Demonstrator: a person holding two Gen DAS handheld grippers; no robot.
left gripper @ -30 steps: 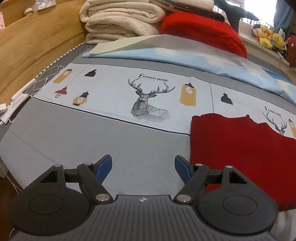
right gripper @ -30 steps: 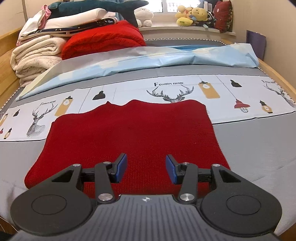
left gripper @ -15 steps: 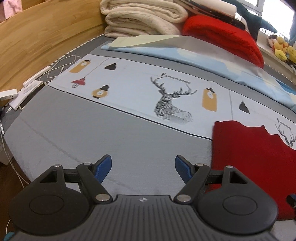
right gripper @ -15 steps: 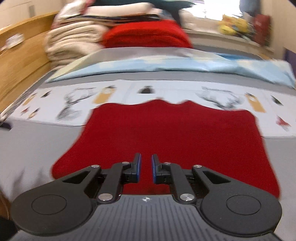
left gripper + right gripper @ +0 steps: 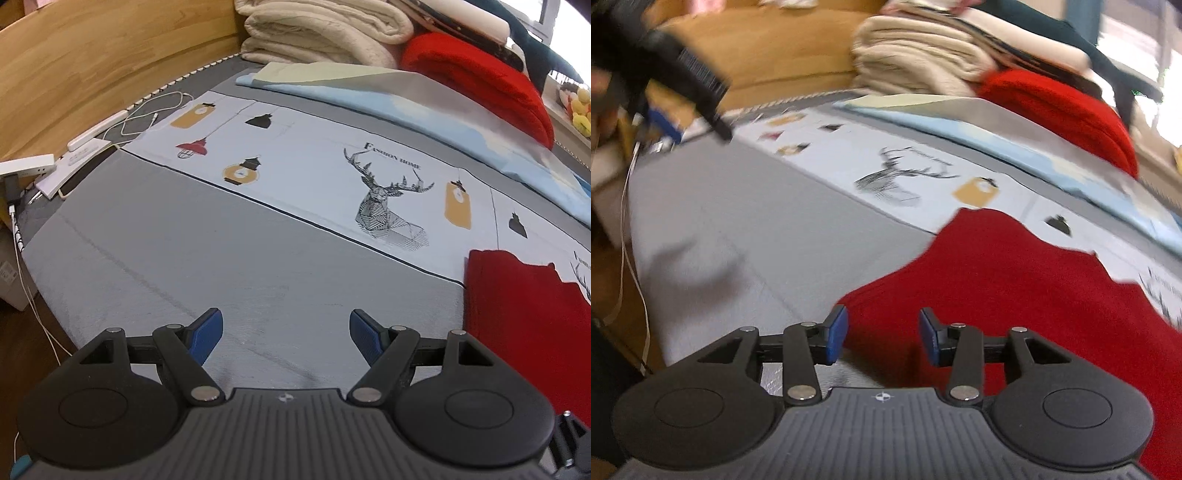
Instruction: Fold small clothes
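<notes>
A small red knitted garment [image 5: 1015, 288] lies flat on the grey bedspread [image 5: 738, 221]. My right gripper [image 5: 882, 334] hovers over its near left corner, jaws opening, with no cloth pinched between the blue pads. In the left wrist view the same red garment [image 5: 524, 317] lies at the right edge. My left gripper [image 5: 286, 334] stands wide open over bare grey bedspread [image 5: 221, 258], to the left of the garment and apart from it. The other gripper [image 5: 683, 77] shows blurred at the upper left of the right wrist view.
Folded cream blankets [image 5: 325, 29] and a red blanket [image 5: 480, 77] are stacked at the head of the bed. A light blue sheet [image 5: 406, 99] lies across it. White cables [image 5: 147, 118] and a power strip [image 5: 29, 166] sit by the wooden bed frame [image 5: 92, 66].
My left gripper slid left, away from the red garment, staying wide open. My right gripper swung left to the garment's corner, rolled, shut briefly and reopened.
</notes>
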